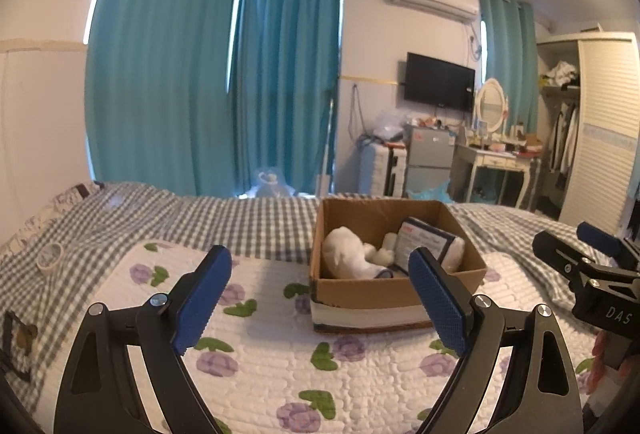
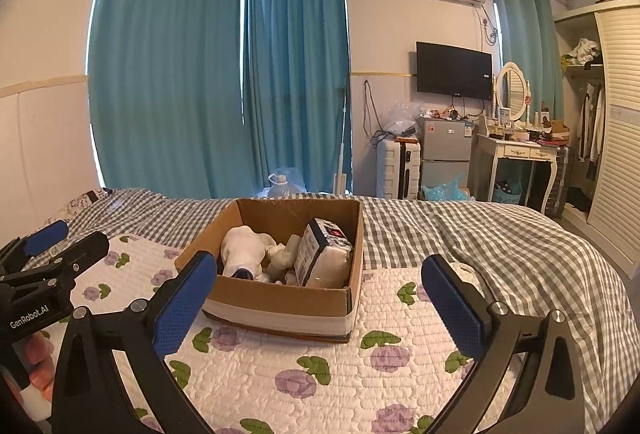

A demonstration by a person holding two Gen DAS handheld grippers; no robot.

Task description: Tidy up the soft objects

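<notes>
The left gripper (image 1: 320, 298) hovers above the flowered quilt (image 1: 272, 366) with its blue-padded fingers (image 1: 202, 298) spread wide and nothing between them. The right gripper (image 2: 320, 306) hangs beside it in the same way, jaws wide apart and empty, its blue pads (image 2: 452, 308) framing the near side of the cardboard box (image 2: 280, 308). Each tool shows at the edge of the other's view: the right one at the right border of the left wrist view, the left one at the left border of the right wrist view, where fingertips (image 2: 40, 362) of the person's hand (image 2: 38, 374) grip its handle.

The open box sits on the quilt towards the far edge of the bed (image 2: 480, 234), its lower wall wrapped in a pale band. Inside, a white plush toy (image 2: 244, 254) lies against the left wall, smaller cream-coloured soft pieces (image 2: 282, 254) sit in the middle, and a wrapped packet with a printed label (image 2: 324, 254) leans tilted against the right wall.

A grey-and-white checked sheet (image 1: 248, 218) covers the bed around the quilt. On it, near the bed's left edge, lies a roll of tape (image 1: 50, 256). Just past the quilt's right edge a small white soft thing (image 2: 466, 270) lies on the sheet, partly hidden by the right finger. Beyond the bed hang teal curtains (image 2: 192, 73), with a television (image 2: 454, 69) on the wall.
</notes>
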